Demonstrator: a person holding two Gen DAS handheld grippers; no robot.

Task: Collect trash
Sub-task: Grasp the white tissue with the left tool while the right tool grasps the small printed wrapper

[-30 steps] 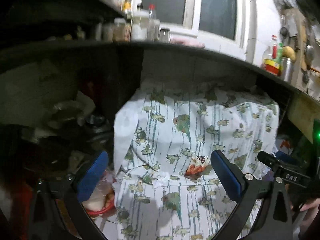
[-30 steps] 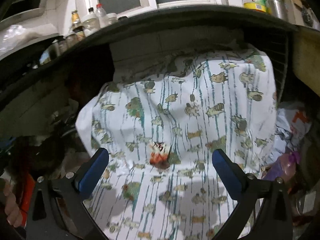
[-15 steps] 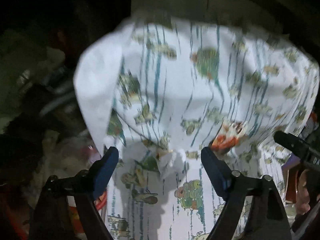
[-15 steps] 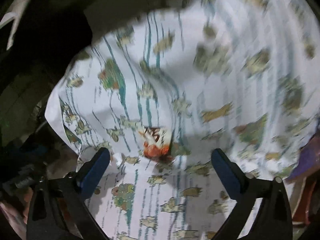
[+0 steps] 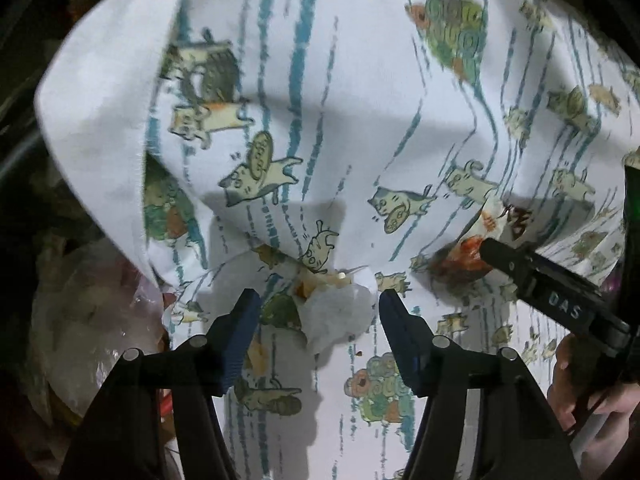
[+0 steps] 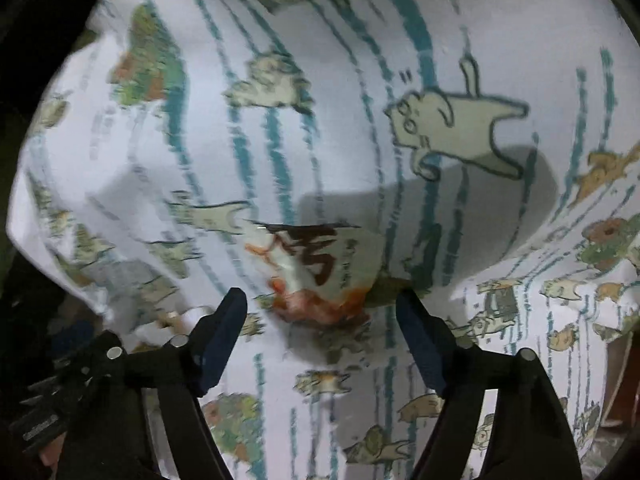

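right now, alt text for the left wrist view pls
The left gripper, jaws open, straddles a crumpled white tissue lying on a cat-print cloth. At right, the right gripper reaches an orange-and-white wrapper.

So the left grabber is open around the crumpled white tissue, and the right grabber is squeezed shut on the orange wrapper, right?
Not quite. The right gripper is open too: in the right wrist view its jaws stand apart on either side of the orange wrapper, not yet pinching it. The left gripper is indeed open around the crumpled white tissue, both lying on the cat-print cloth.
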